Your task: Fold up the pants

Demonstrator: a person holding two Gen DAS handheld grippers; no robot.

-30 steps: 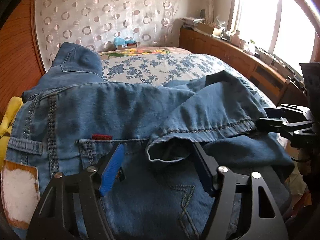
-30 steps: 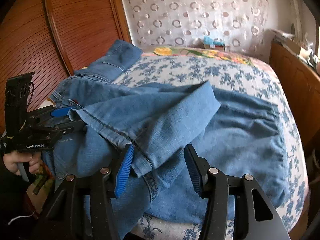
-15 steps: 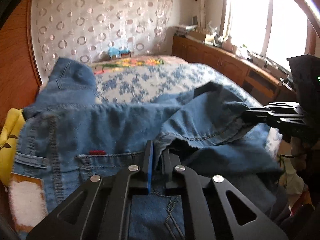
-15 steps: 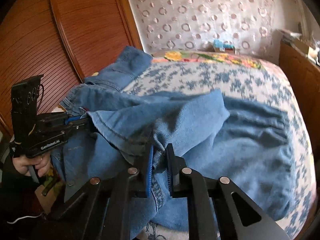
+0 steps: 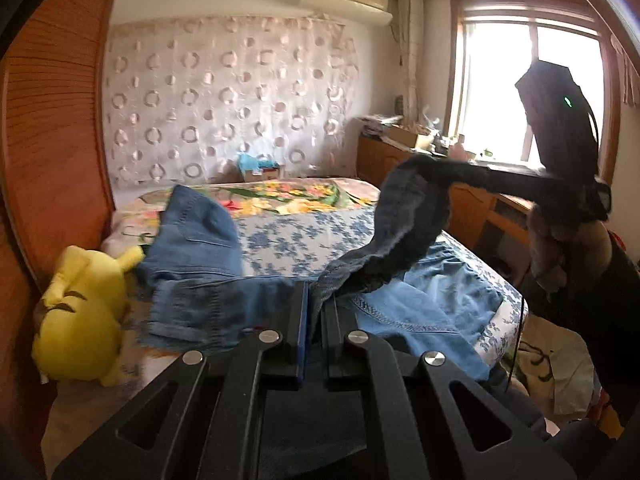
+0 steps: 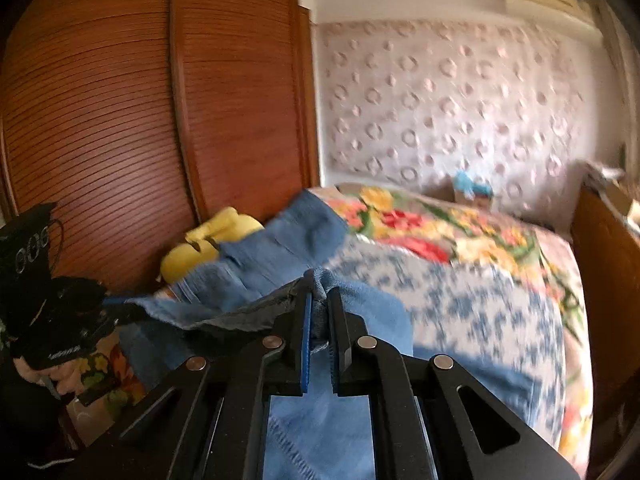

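Note:
Blue denim pants (image 5: pixel 200 292) lie across the bed, one leg reaching toward the headboard. My left gripper (image 5: pixel 316 292) is shut on a fold of the hem edge, raised off the bed. In the same view my right gripper (image 5: pixel 416 162) holds the far end of that edge higher, so the denim hangs dark between the two. In the right wrist view the pants (image 6: pixel 288 252) bunch between the pads of my right gripper (image 6: pixel 319 280), whose jaws are still closing on the cloth. My left gripper (image 6: pixel 116 302) pinches the hem at the left.
A yellow plush toy (image 5: pixel 80 320) lies at the bed's left edge against the wooden wardrobe (image 5: pixel 48 140). The flowered bedsheet (image 5: pixel 300 236) shows beyond the pants. A wooden cabinet (image 5: pixel 380 156) runs under the window. Bags (image 5: pixel 560 364) sit on the floor at the right.
Both grippers went from open around the hem to shut on it. Both then rose, lifting the hem edge off the bed; both views now look higher into the room.

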